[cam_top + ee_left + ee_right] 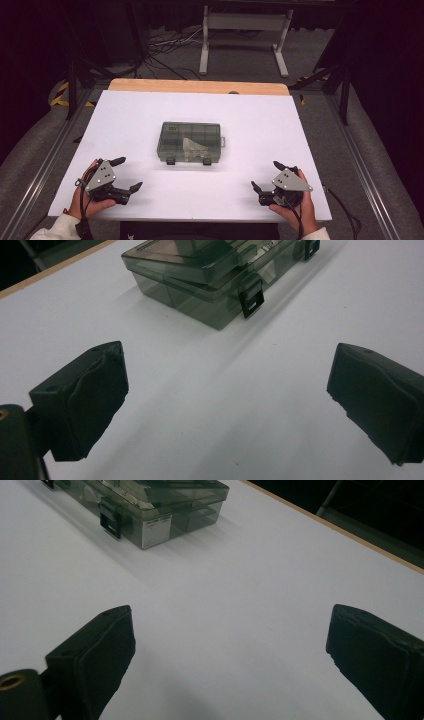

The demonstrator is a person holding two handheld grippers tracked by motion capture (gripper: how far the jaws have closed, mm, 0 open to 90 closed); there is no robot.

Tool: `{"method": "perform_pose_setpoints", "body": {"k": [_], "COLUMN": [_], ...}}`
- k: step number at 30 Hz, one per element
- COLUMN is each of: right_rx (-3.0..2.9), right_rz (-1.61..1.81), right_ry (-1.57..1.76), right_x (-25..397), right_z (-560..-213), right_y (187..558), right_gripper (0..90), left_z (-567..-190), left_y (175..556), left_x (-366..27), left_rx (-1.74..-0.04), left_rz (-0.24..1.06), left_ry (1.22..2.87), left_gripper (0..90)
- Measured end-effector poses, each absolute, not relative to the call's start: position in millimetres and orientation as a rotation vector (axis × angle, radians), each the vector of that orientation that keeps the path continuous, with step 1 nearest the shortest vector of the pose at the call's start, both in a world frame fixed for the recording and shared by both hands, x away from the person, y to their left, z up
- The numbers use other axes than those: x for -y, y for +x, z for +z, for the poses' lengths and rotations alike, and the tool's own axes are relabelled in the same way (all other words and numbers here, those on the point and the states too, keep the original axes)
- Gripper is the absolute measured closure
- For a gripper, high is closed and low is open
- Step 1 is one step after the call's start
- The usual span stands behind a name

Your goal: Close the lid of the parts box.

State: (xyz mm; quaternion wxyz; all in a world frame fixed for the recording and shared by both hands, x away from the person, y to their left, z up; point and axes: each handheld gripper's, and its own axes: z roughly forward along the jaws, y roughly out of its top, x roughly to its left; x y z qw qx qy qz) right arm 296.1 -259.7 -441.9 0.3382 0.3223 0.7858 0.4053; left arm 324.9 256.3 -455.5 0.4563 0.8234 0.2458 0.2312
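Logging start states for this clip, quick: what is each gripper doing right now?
Left gripper: open, holding nothing.
Right gripper: open, holding nothing.

Smoky plastic box (190,142) with contents too dim behind the tinted lid to identify, apart from a pale crumpled shape. Label (153,531) on its end wall, print too small to read. Far end of box cut off by top edge in left gripper view. Left hand (87,200) and right hand (295,210) partly hidden beneath the grippers, forearms cropped at bottom edge.
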Motion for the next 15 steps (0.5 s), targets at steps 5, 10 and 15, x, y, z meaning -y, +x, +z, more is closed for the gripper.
{"method": "perform_pose_setpoints", "body": {"k": [5,10,15], "right_rx": [-2.033,-2.015,-2.007], "right_rz": [1.090,1.098,1.101], "right_ry": [0.832,0.828,0.831], "right_x": [260.3,261.8,261.5], "right_z": [-438.3,-435.3,-434.4], "right_y": [297.9,296.9,296.4], "right_gripper": [6.3,6.5,6.6], "left_z": [-454.7,-454.9,-454.2], "left_y": [325.5,325.1,325.8], "left_x": [-257.4,-256.5,-256.4], "left_rx": [-0.609,-0.603,-0.602], "left_rz": [0.576,0.575,0.569], "left_ry": [2.022,2.026,2.017], "left_gripper": [3.6,3.7,3.7]}}
